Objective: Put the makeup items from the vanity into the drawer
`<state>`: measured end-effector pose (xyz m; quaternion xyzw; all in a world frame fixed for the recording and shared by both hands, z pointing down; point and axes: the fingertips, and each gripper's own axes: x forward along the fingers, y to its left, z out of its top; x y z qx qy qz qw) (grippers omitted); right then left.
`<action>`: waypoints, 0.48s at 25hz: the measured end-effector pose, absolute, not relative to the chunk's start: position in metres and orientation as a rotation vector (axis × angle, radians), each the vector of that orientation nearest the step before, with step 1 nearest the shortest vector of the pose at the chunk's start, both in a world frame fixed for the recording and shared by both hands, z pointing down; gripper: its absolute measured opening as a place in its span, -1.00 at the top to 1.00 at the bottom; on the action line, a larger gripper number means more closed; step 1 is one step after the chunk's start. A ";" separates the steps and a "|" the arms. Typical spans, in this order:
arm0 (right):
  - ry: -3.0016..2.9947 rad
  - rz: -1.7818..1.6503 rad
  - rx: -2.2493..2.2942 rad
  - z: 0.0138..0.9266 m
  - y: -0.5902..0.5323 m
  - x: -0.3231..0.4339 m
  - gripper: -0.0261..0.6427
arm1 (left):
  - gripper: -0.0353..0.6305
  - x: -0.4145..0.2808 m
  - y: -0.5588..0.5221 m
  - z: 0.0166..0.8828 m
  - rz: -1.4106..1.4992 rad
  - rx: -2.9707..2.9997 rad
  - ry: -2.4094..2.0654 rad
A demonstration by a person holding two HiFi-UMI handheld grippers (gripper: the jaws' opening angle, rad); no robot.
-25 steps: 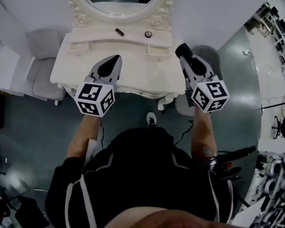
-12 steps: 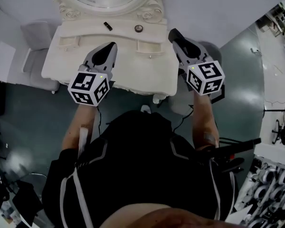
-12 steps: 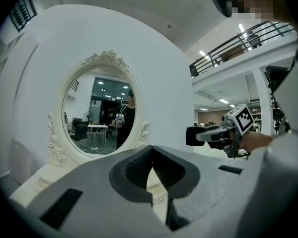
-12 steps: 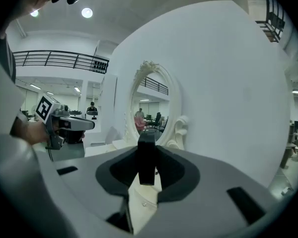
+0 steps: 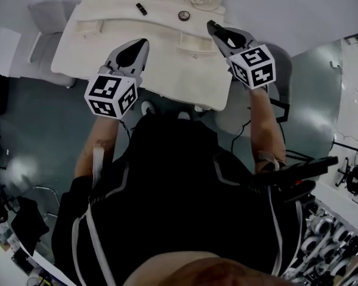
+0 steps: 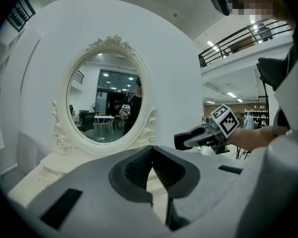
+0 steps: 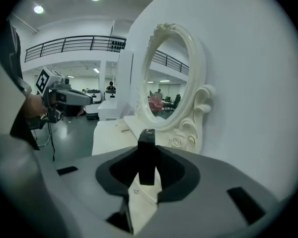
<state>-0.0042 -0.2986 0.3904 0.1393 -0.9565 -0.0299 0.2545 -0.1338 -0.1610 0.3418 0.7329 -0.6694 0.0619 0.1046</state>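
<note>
In the head view, the white vanity (image 5: 167, 70) carries a small black stick (image 5: 141, 9) and a round dark-lidded item (image 5: 184, 15) at the back by the mirror base. My right gripper (image 5: 213, 27) hovers over the vanity's right side, just right of the round item. In the right gripper view it (image 7: 148, 155) is shut on a black rectangular makeup stick (image 7: 146, 140) that stands up between the jaws. My left gripper (image 5: 144, 42) hangs over the middle of the vanity top. Its jaws (image 6: 151, 150) meet with nothing between them.
An oval mirror (image 6: 107, 103) in an ornate white frame rises at the back of the vanity against a white wall. Two small drawer fronts (image 5: 191, 40) sit on the vanity top. A grey chair (image 5: 45, 11) stands to the left; cluttered shelves (image 5: 334, 237) lie at the lower right.
The person has come closer to the vanity. Both grippers have moved forward over its top, and the right one, with the black stick, has reached the back near the round item.
</note>
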 end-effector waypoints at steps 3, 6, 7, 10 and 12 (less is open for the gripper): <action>-2.533 -0.087 0.334 0.417 -0.307 -0.022 0.62 | 0.88 -0.148 -0.161 0.352 0.188 2.132 -1.966; -2.477 -0.109 0.281 0.443 -0.312 -0.036 0.62 | 0.88 -0.163 -0.157 0.363 0.187 2.097 -1.977; -2.457 -0.115 0.269 0.453 -0.315 -0.040 0.62 | 0.88 -0.167 -0.156 0.368 0.183 2.085 -1.978; -2.393 -0.102 0.218 0.484 -0.322 -0.048 0.62 | 0.88 -0.176 -0.154 0.378 0.174 2.065 -1.977; -2.331 -0.115 0.165 0.503 -0.322 -0.053 0.62 | 0.88 -0.179 -0.151 0.384 0.170 2.051 -1.974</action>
